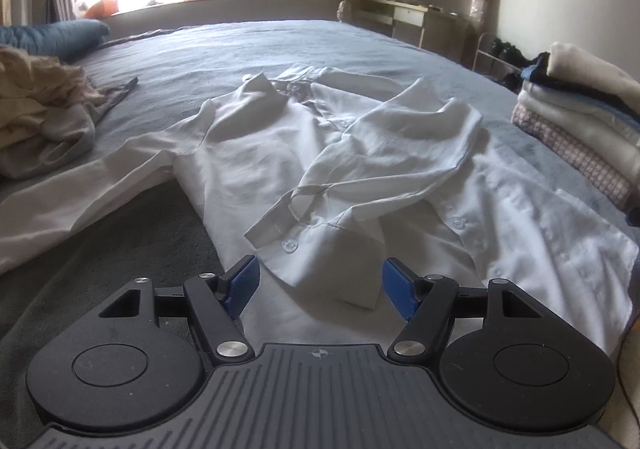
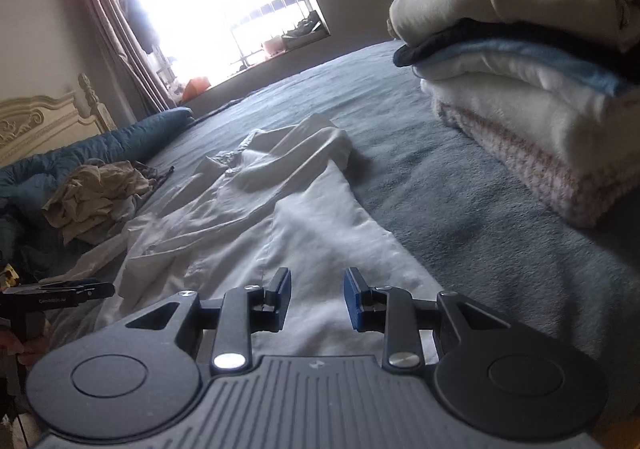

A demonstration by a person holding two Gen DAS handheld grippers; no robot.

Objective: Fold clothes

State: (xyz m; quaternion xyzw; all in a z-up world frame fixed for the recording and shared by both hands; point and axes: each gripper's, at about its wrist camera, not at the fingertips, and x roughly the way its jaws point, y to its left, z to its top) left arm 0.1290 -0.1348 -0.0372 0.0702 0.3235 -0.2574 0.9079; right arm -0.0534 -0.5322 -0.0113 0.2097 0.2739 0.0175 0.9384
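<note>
1. Currently a white long-sleeved button-up cotton shirt [image 1: 256, 153] lies spread on the grey-blue fleecy bed cover [image 1: 248, 45], collar at the far end and hem nearest the person. One sleeve [image 1: 360, 169] is folded across the chest, its buttoned cuff [image 1: 280, 233] resting near the middle front; the other sleeve [image 1: 76, 197] trails out flat to the left.
2. The left gripper [image 1: 318, 285] hovers just over the near hem with its blue-padded jaws standing wide apart and nothing between them; the cuff lies just beyond the fingertips.
3. The right gripper [image 2: 318, 299] sits low over the shirt's right-hand panel [image 2: 320, 233], jaws partly open with a clear gap and bare cloth showing through it, so it has hold of nothing.
4. A stack of folded garments in cream, dark blue and pink-checked cloth [image 2: 532, 97] stands on the right of the bed, apart from the shirt; a crumpled heap of beige and grey clothes [image 1: 36, 105] waits on the left.
5. My reading: the sleeve-folding step is half done, with one sleeve in and one still out.
6. The next move probably calls for pinching the left sleeve near its cuff and laying it across the body, or for taking the hem corners in both grippers. Either way the jaws must catch thin, limp cloth without dragging the folded sleeve loose.
</note>
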